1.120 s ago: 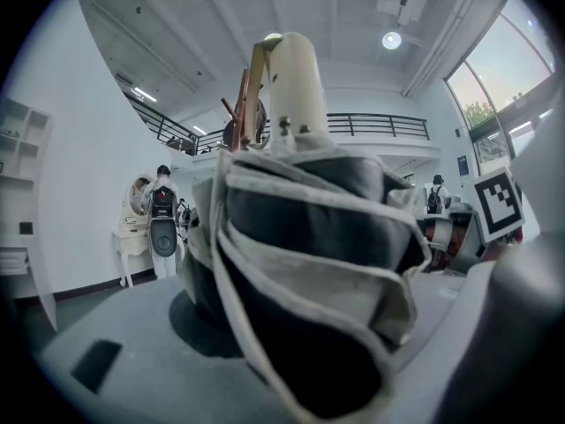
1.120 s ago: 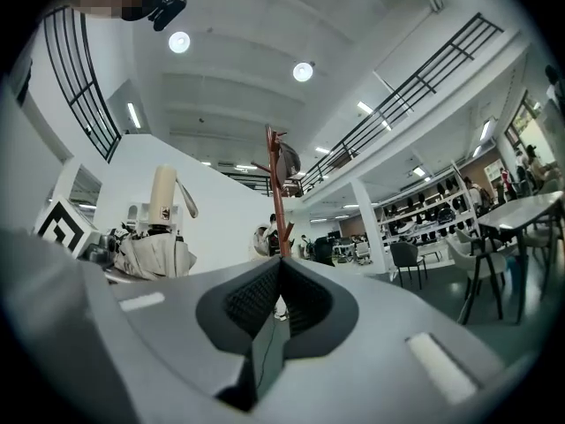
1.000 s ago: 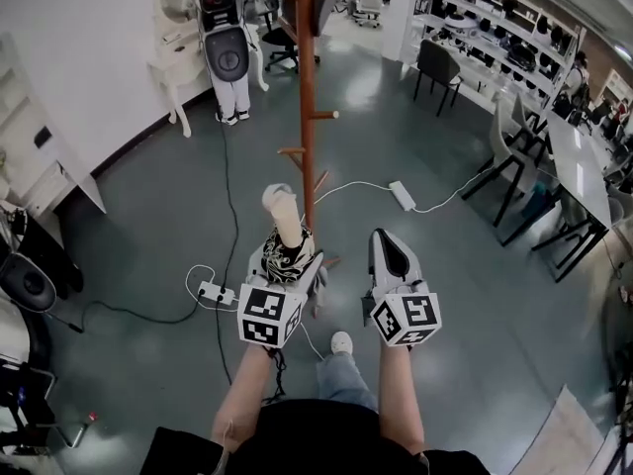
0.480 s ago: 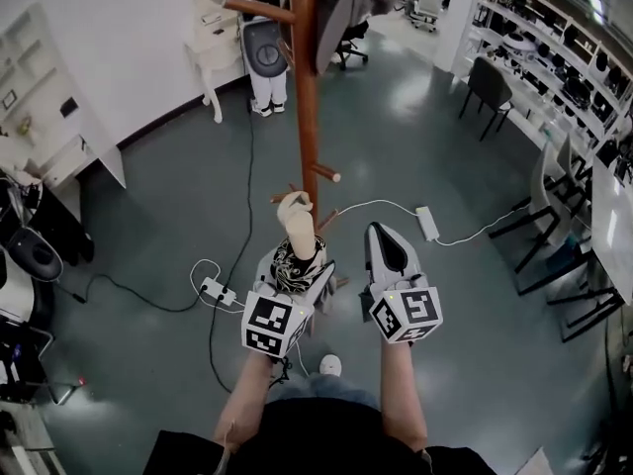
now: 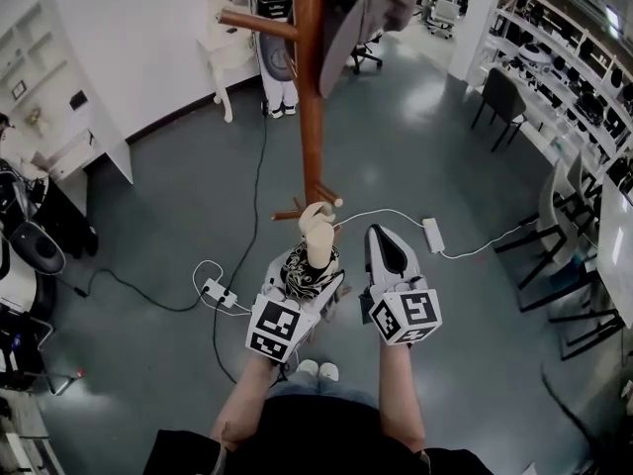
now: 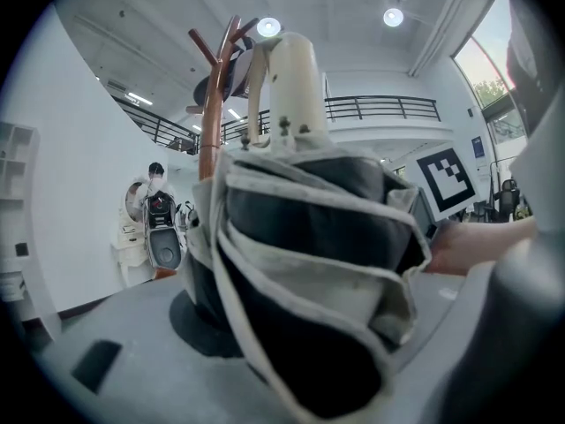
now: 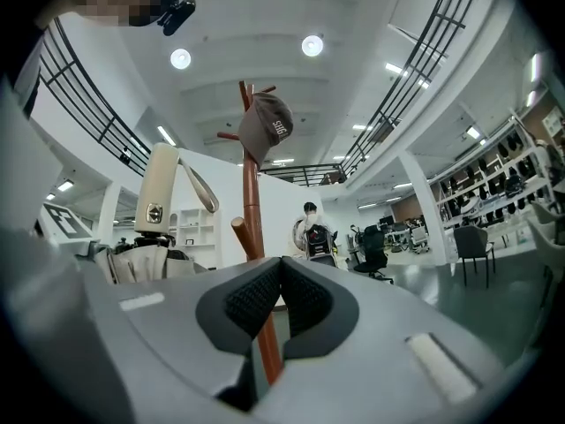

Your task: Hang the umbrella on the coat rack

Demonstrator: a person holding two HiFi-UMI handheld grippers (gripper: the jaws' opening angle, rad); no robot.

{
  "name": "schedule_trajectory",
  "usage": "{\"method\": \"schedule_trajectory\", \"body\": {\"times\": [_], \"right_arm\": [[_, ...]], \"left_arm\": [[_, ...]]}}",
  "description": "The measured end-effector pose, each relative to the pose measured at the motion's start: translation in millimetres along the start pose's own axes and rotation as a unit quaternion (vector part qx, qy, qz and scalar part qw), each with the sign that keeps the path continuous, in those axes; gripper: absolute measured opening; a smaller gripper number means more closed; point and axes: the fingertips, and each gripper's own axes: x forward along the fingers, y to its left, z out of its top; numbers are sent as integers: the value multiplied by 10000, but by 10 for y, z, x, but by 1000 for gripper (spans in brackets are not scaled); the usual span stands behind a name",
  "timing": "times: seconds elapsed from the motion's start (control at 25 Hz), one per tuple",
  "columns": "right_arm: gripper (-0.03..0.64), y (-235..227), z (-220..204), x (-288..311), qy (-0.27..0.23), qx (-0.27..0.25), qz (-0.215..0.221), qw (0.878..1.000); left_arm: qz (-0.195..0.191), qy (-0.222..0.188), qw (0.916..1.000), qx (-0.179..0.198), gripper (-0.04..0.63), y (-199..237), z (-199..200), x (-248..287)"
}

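1. Umbrella, folded, stands handle-up, clamped in the left hand-held gripper; the right hand-held gripper beside it is closed on nothing.
2. Its strap loop probably has to go over a free peg of the coat rack just ahead, so approach slowly and raise the handle first.
3. In the head view the rack's top is cut off; a cap hangs from an upper peg.

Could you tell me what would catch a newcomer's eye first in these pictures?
The folded umbrella, cream handle upward, stands gripped in the left gripper just before the brown coat rack pole. A grey cap hangs high on the rack, and the right gripper is shut and empty beside the umbrella.
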Motion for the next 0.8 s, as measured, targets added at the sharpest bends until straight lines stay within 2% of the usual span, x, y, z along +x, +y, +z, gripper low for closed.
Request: {"method": "schedule_trajectory", "body": {"times": [0.36, 0.8], "right_arm": [[9, -99, -33, 88, 43, 51, -68, 10000], [9, -224, -163, 66, 163, 103, -213, 9996]], "left_arm": [[-229, 120, 9996, 150, 304, -44, 8, 201], [-338, 343, 9988, -1, 305, -43, -244, 347]]}}
